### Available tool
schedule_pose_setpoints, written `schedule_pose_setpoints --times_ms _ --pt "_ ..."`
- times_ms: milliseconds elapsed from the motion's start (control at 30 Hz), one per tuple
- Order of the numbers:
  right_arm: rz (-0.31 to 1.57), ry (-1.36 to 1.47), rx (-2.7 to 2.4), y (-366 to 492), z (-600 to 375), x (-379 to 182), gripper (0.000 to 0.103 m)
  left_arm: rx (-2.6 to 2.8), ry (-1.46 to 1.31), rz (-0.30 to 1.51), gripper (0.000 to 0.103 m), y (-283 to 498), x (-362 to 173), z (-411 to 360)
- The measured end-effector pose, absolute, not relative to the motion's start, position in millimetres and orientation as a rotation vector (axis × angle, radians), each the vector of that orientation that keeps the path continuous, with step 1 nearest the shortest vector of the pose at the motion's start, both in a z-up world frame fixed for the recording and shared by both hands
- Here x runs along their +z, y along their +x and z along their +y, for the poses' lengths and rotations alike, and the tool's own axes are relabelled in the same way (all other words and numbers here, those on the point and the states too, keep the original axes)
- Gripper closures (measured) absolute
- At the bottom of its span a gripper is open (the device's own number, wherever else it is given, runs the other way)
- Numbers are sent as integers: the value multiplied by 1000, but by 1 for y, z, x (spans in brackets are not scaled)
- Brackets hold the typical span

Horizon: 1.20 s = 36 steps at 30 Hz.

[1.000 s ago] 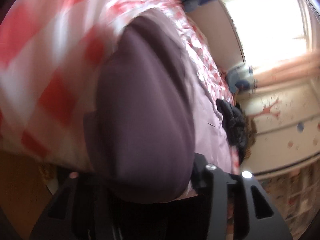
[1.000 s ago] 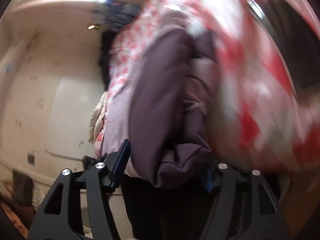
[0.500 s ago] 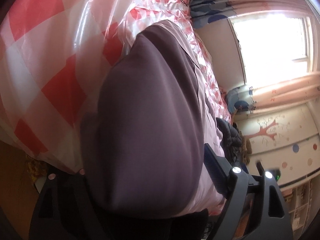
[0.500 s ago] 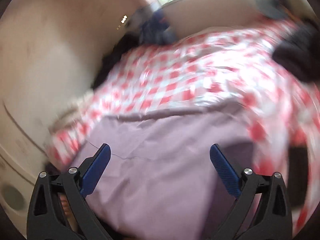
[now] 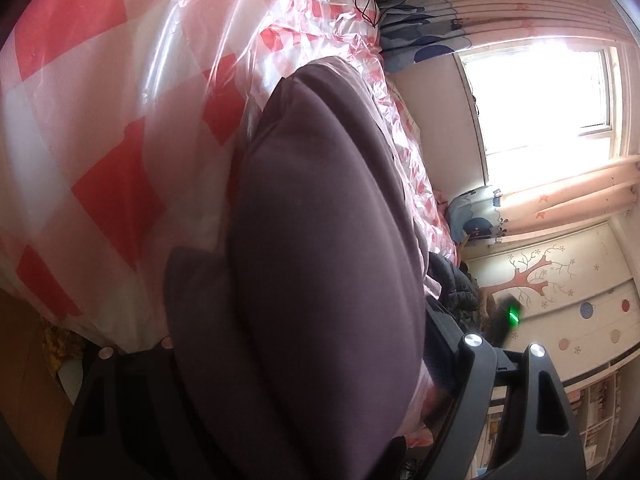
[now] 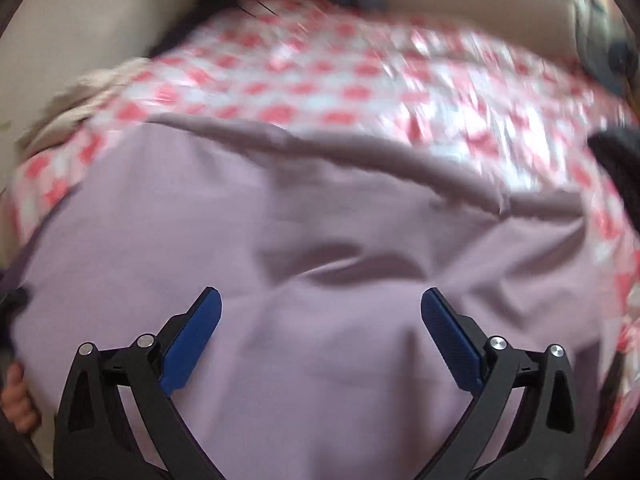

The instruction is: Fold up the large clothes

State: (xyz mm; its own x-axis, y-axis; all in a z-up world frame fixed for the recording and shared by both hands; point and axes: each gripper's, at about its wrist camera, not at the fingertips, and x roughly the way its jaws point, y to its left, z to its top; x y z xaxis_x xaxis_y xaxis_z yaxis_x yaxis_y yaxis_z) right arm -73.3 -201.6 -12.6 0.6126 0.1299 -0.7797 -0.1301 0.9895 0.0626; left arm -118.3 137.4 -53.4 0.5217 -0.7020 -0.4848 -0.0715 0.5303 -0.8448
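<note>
A large mauve garment point(image 6: 320, 248) lies spread on a bed with a red and white checked cover point(image 6: 360, 76). My right gripper point(image 6: 320, 308) is open and empty, just above the cloth, its blue pads point(image 6: 196, 332) wide apart. In the left wrist view the garment's darker purple fold point(image 5: 320, 260) bulges between the fingers and hides most of my left gripper point(image 5: 304, 336). Its jaws stand wide apart with the cloth bunched between them; only the right finger point(image 5: 472, 360) shows clearly.
The checked cover point(image 5: 100, 120) is wrapped in shiny clear plastic. A dark jacket point(image 5: 452, 284) lies on the bed near the far edge. A window with pink curtains point(image 5: 560, 200) and a wall with a tree decal stand beyond. A hand point(image 6: 16, 396) shows at the left.
My right gripper let go of the purple fold, opened wide and swung over to face the flat spread cloth. My left gripper opened around the fold and has stayed in place.
</note>
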Motion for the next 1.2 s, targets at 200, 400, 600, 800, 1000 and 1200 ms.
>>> schedule_pose_setpoints --times_ms 200,400,600,800,1000,1200 --pt "976 -186 160 -92 -166 -53 6 -442 -947 947 23 -123 -54 139" --pt "866 -147 71 -77 -176 5 6 -424 -952 947 23 -118 -54 140" --pt "1085 -115 -29 11 -209 -48 6 -412 -995 932 24 -117 -56 140" --pt "958 -58 79 -51 -206 -5 6 -411 -970 930 24 -119 -55 141" --pt "978 -198 108 -113 -178 -30 6 -409 -951 896 30 -122 -51 138" --pt "908 -136 125 -124 -176 -26 6 -409 -877 872 42 -129 -33 133"
